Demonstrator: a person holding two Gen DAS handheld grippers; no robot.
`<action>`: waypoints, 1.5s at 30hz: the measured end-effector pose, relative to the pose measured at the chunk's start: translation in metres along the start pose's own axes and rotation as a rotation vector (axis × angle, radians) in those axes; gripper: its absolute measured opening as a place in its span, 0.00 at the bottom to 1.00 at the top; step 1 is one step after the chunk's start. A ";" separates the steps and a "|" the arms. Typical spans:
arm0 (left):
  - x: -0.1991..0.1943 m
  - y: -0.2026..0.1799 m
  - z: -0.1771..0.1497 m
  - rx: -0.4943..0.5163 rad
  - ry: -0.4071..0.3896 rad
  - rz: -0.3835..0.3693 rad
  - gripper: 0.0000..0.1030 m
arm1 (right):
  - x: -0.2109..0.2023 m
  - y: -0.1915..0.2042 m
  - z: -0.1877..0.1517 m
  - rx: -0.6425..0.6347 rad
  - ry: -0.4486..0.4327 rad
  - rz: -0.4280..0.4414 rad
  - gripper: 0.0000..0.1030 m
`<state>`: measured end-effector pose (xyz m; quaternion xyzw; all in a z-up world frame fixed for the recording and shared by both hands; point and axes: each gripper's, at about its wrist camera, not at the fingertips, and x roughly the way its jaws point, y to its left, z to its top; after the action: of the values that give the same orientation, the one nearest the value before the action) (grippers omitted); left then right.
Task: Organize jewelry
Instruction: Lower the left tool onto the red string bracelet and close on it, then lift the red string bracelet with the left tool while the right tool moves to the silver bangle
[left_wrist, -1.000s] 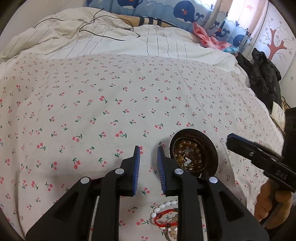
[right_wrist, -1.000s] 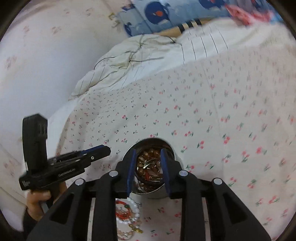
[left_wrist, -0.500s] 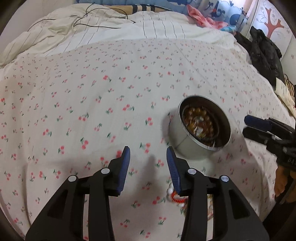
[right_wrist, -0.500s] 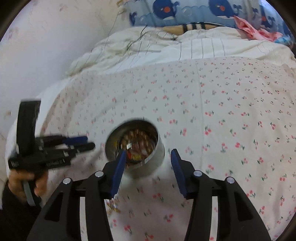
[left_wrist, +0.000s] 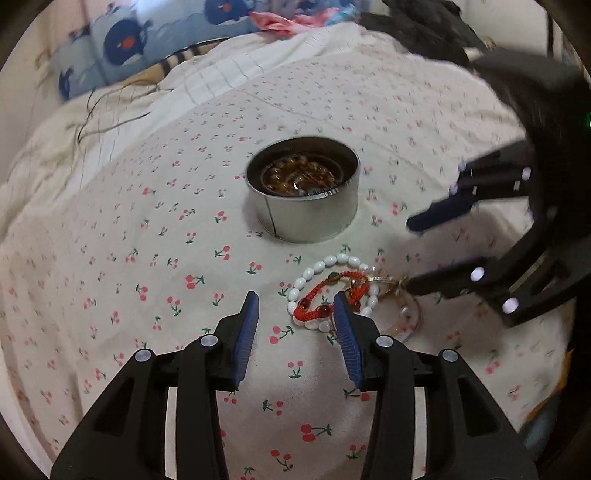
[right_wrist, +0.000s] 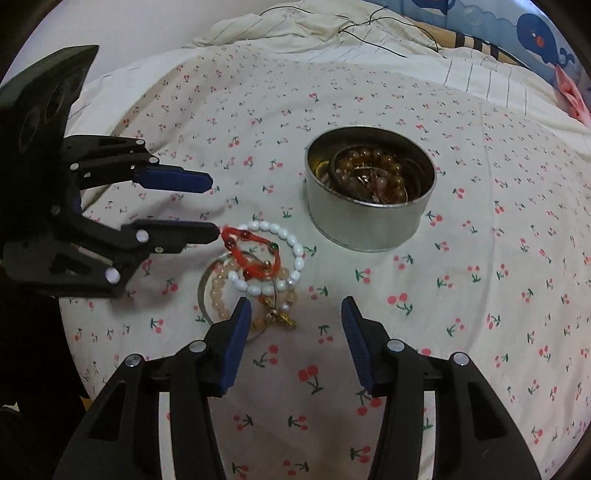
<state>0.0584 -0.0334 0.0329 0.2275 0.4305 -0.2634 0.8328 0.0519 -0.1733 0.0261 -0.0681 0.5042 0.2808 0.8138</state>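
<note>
Left wrist view: we hold the left gripper (left_wrist: 295, 321) low over the bed (left_wrist: 110, 258), jaws open and empty, its right finger just over the near edge of the bracelet pile. The pile lies near the middle of the bed, just in front of the tin (left_wrist: 303, 192). We count here one white bracelet (left_wrist: 314, 269), one red cord bracelet (left_wrist: 325, 291) on top of it, and a thin ring-like bangle (left_wrist: 410, 321) to the right, partly hidden. The right gripper (left_wrist: 417, 254) comes in from the right, blurred, jaws open, its lower finger touching or just beside the gold charm end of the pile; we cannot tell which. One tin, already holding amber beads.

Right wrist view: the right gripper (right_wrist: 291, 310) is open and empty, with the pile just ahead of its left finger. We count one white bracelet (right_wrist: 291, 243), one red cord bracelet (right_wrist: 251, 251), one peach bead bracelet (right_wrist: 218, 295), one thin bangle (right_wrist: 203, 295) and a gold charm (right_wrist: 280, 317). The left gripper (right_wrist: 214, 206) is open, its lower finger tip at the red cord.

We judge the step to be picking the next loose piece for the tin (right_wrist: 369, 192). The next move calls for closing on one strand only, likely the red cord on top, and lifting it clear without dragging the tangled others
</note>
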 end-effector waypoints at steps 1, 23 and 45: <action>0.003 -0.003 0.000 0.023 0.007 0.011 0.38 | 0.001 0.000 -0.001 0.000 0.004 -0.004 0.52; -0.002 0.032 -0.006 -0.207 0.031 -0.193 0.07 | -0.009 0.000 -0.005 -0.002 -0.032 0.075 0.60; -0.001 0.052 -0.009 -0.295 0.034 -0.141 0.07 | 0.025 0.015 0.005 0.109 -0.048 0.158 0.25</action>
<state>0.0856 0.0115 0.0365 0.0765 0.4932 -0.2513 0.8293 0.0562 -0.1496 0.0096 0.0231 0.5027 0.3177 0.8036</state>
